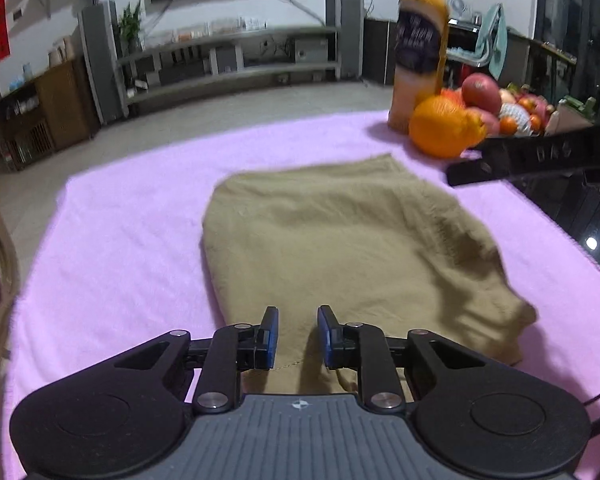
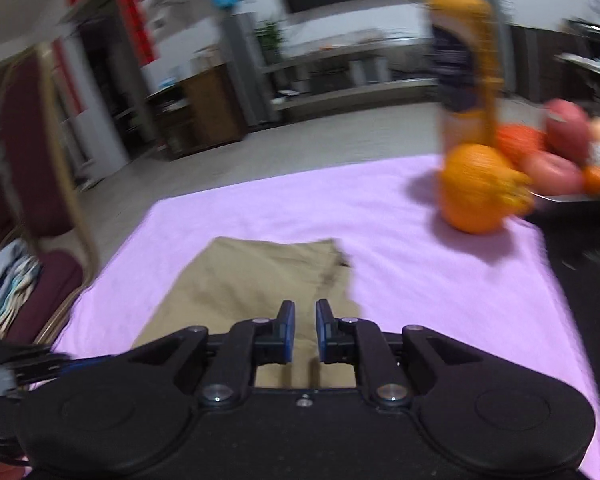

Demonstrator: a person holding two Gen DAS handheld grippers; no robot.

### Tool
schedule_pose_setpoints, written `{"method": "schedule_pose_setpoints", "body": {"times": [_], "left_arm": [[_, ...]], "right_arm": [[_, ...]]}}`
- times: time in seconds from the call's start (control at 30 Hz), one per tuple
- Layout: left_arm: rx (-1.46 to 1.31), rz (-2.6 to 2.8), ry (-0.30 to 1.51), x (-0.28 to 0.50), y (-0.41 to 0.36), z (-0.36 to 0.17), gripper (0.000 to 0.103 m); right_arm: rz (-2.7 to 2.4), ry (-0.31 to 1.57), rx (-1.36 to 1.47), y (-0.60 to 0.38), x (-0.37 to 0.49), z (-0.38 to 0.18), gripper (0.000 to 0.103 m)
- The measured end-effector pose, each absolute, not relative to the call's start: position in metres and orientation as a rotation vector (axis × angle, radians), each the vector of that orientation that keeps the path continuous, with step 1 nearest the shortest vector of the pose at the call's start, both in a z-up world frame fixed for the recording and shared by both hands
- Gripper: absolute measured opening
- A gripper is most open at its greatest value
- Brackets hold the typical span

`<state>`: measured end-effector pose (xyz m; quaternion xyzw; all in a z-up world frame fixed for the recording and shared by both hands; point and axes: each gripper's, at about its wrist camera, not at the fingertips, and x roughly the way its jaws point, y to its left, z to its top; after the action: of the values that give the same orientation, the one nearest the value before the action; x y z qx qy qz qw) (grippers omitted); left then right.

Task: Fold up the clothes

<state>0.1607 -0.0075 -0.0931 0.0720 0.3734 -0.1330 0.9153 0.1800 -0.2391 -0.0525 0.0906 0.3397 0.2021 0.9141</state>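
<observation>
Both grippers hang above the near edge of the khaki garment with nothing pinched: the left gripper shows a narrow gap between its blue pads with bare cloth visible through it, and the right gripper shows an even slimmer gap, also empty, so neither holds fabric. The garment lies directly ahead of and beneath both sets of fingers, already doubled into a rough block; in the left wrist view its far right corner is rumpled and bulges, while its left edge runs fairly straight. In my judgement the fold in hand is either being finished or about to be redone, and doing it well calls for widening the jaws, dropping onto the near hem at two matched points, lifting both corners evenly, and laying them onto the far edge so the lumpy corner flattens rather than bunching further. Beyond the garment stretches a pink cloth covering the table. Ahead and to the right of the fingers stand an orange, a tall juice bottle and a heap of mixed fruit, well apart from the garment. Left of the right gripper, off the table, sits a maroon chair. Farther off are grey flooring, low shelving and a dark screen on the wall.
</observation>
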Motion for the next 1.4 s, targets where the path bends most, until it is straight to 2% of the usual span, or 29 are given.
{"method": "schedule_pose_setpoints", "body": {"times": [0.07, 0.23, 0.27, 0.3, 0.4, 0.5, 0.53, 0.57, 0.6, 0.7, 0.9, 1.13, 1.17, 1.2, 1.27, 1.3, 1.33, 1.37, 1.4], "left_arm": [[0.147, -0.282, 0.791, 0.166, -0.006, -0.102, 0.018], [0.112, -0.3, 0.795, 0.166, 0.0, -0.104, 0.018], [0.109, -0.302, 0.793, 0.166, 0.001, -0.104, 0.018], [0.105, -0.305, 0.79, 0.165, 0.001, -0.105, 0.018], [0.116, -0.313, 0.785, 0.165, -0.002, -0.104, 0.018], [0.122, -0.315, 0.784, 0.165, -0.003, -0.103, 0.018], [0.119, -0.313, 0.785, 0.164, -0.003, -0.102, 0.018], [0.105, -0.311, 0.781, 0.163, -0.001, -0.099, 0.018], [0.09, -0.308, 0.777, 0.162, 0.001, -0.095, 0.018], [0.018, -0.316, 0.733, 0.154, 0.008, -0.079, 0.018], [0.086, -0.432, 0.724, 0.148, -0.03, -0.086, 0.018], [0.192, -0.592, 0.762, 0.139, -0.072, -0.116, 0.014], [0.185, -0.598, 0.766, 0.14, -0.071, -0.117, 0.014], [0.179, -0.601, 0.768, 0.141, -0.07, -0.117, 0.014], [0.175, -0.606, 0.772, 0.142, -0.07, -0.117, 0.014], [0.181, -0.606, 0.772, 0.142, -0.07, -0.117, 0.014], [0.185, -0.606, 0.773, 0.142, -0.07, -0.116, 0.014], [0.178, -0.605, 0.775, 0.143, -0.069, -0.113, 0.014], [0.171, -0.604, 0.778, 0.143, -0.068, -0.111, 0.015]], "right_arm": [[0.531, 0.734, 0.202, -0.222, 0.193, -0.059, 0.024], [0.741, 0.931, 0.384, -0.193, 0.241, -0.099, 0.024], [0.726, 0.955, 0.427, -0.194, 0.252, -0.109, 0.019], [0.691, 0.966, 0.478, -0.201, 0.263, -0.12, 0.001], [0.45, 0.911, 0.668, -0.25, 0.281, -0.152, 0.0], [0.32, 0.858, 0.796, -0.288, 0.282, -0.156, 0.0], [0.257, 0.834, 0.746, -0.289, 0.279, -0.146, 0.003], [0.184, 0.805, 0.674, -0.288, 0.274, -0.135, 0.019], [0.149, 0.787, 0.623, -0.287, 0.269, -0.127, 0.023], [0.139, 0.758, 0.541, -0.282, 0.254, -0.106, 0.024], [0.277, 0.711, 0.538, -0.265, 0.248, -0.082, 0.029], [0.541, 0.939, 0.67, -0.234, 0.297, -0.124, 0.029], [0.497, 0.939, 0.699, -0.238, 0.304, -0.134, 0.025], [0.442, 0.922, 0.749, -0.248, 0.311, -0.144, 0.014], [0.306, 0.861, 0.854, -0.274, 0.318, -0.158, 0.0], [0.22, 0.827, 0.872, -0.285, 0.318, -0.16, 0.0], [0.122, 0.793, 0.865, -0.296, 0.316, -0.158, 0.008], [0.052, 0.77, 0.85, -0.305, 0.313, -0.153, 0.009], [0.028, 0.767, 0.843, -0.312, 0.309, -0.147, 0.018]]}}
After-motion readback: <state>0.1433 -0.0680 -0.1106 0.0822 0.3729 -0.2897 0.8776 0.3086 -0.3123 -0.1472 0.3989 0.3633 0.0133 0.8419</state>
